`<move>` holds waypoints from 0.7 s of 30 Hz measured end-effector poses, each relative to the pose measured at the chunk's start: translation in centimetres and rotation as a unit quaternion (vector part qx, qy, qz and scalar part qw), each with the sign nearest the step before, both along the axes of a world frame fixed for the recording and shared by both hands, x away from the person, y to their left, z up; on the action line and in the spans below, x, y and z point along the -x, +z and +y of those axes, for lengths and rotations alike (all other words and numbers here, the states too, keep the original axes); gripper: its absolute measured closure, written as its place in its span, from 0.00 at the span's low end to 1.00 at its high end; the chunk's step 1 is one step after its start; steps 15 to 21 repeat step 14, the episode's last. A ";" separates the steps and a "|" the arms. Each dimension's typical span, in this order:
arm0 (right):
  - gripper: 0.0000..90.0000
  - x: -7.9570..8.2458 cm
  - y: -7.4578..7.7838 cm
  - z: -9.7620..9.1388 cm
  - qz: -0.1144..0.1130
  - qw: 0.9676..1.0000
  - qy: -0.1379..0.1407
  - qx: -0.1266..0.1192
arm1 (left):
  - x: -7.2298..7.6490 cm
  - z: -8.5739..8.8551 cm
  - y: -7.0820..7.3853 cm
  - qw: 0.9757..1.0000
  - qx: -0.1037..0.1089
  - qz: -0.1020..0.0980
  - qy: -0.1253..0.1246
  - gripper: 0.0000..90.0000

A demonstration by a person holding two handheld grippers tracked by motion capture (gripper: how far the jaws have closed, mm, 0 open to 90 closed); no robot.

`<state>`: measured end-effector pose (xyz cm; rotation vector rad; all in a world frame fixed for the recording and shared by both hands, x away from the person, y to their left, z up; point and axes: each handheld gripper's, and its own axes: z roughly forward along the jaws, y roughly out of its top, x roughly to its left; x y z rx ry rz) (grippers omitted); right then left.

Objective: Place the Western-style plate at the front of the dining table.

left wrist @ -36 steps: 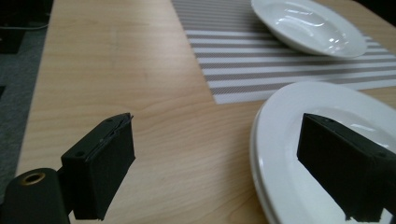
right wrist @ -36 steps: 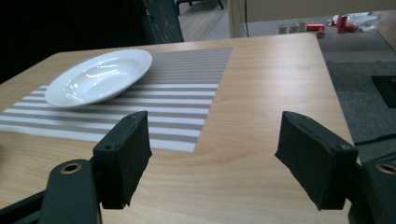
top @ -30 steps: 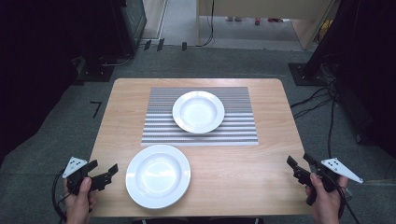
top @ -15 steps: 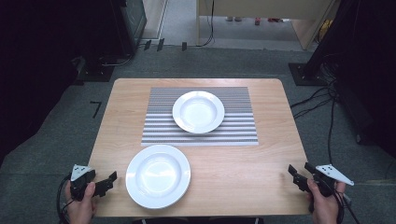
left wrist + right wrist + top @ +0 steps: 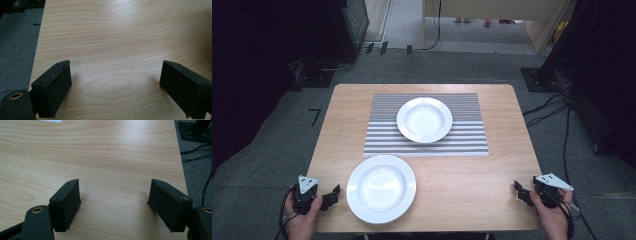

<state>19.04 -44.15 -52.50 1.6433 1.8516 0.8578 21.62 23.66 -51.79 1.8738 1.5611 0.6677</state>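
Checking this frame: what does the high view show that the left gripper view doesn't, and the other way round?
High view alone: two white plates, the near plate on bare wood and the far plate on a striped placemat, plus the right gripper at the table's near right corner. Left gripper view alone: a close look at the left gripper, its black jaws wide apart with nothing but wood between them. Both: the wooden table, the grey carpet beside it, and the left gripper itself.
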 end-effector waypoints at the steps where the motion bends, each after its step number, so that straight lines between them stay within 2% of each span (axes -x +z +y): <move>1: 0.27 0.0 0.0 0.0 0.000 1.000 0.000 0.000 | 0.0 0.0 0.0 1.000 0.000 0.000 0.000 0.11; 21: 0.22 -0.2 0.0 0.1 0.004 1.000 0.005 0.001 | -0.1 -0.1 -0.1 1.000 0.001 -0.003 0.002 0.11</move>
